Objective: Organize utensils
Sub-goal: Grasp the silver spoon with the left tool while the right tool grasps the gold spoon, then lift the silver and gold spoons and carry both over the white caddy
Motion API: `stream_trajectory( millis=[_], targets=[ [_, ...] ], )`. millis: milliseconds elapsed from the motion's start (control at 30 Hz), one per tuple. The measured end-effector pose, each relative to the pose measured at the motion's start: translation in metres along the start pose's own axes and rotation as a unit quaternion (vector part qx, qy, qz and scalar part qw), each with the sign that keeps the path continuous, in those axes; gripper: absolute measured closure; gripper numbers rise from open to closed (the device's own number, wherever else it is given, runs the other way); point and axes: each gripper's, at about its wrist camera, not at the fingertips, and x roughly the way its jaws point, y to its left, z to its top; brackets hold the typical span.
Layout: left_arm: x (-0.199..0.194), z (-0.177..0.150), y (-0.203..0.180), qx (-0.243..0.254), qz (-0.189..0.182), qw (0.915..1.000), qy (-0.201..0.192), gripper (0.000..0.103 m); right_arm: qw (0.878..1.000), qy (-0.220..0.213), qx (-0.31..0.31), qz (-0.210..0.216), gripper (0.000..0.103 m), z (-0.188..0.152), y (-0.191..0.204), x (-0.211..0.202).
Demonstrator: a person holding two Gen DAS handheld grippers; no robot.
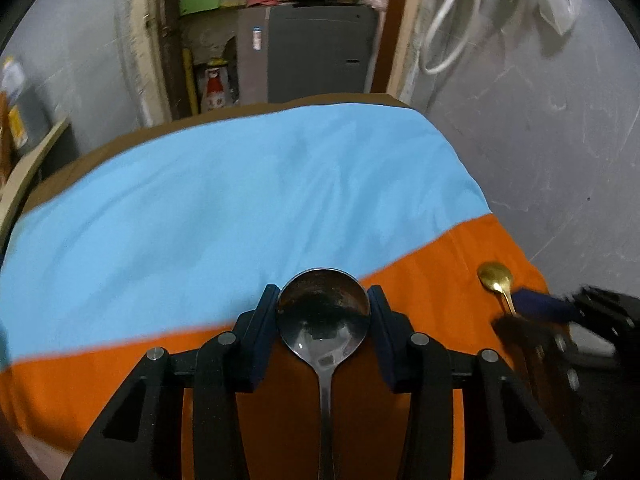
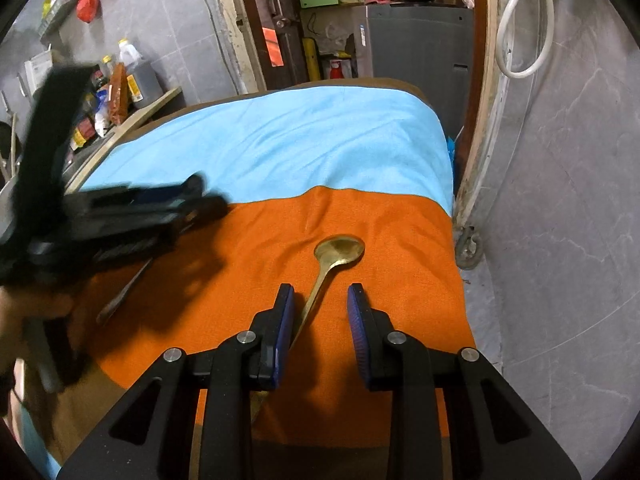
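A steel spoon point(image 1: 323, 320) lies with its bowl between the pads of my left gripper point(image 1: 323, 296), and the jaws close on the bowl's sides. Its handle point(image 2: 124, 294) shows under the blurred left gripper point(image 2: 200, 200) in the right wrist view. A gold spoon point(image 2: 334, 258) lies on the orange cloth point(image 2: 380, 232). My right gripper point(image 2: 320, 296) is open, its fingers either side of the gold spoon's handle. The gold spoon point(image 1: 496, 280) and the right gripper point(image 1: 540, 308) also show at the right of the left wrist view.
A blue cloth point(image 1: 240, 184) covers the far half of the table. A grey wall point(image 2: 560, 200) runs close along the right edge. A shelf with bottles point(image 2: 120, 80) stands at the left. A grey cabinet point(image 1: 316, 52) stands behind the table.
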Motion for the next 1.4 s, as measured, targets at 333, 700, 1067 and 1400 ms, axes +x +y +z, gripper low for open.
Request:
stream_trajectory(
  millis=[333, 700, 1067, 1400],
  targets=[
    [-0.024, -0.011, 0.01, -0.043, -0.021, 0.9988, -0.012, 0.065, 0.998, 0.016, 0.041, 0.051, 0.096, 0.017, -0.01, 0.016],
    [-0.063, -0.039, 0.007, -0.061, -0.032, 0.9962, -0.054, 0.065, 0.993, -0.027, 0.058, 0.101, 0.101, 0.002, -0.005, -0.004],
    [-0.117, -0.062, -0.012, -0.047, 0.012, 0.987, -0.154, 0.065, 0.977, -0.173, 0.019, 0.123, 0.102, -0.01, 0.015, -0.058],
    [-0.14, -0.073, -0.013, -0.056, 0.038, 0.976, -0.207, 0.065, 0.962, -0.238, 0.026, 0.128, 0.102, -0.004, 0.031, -0.079]
  ],
)
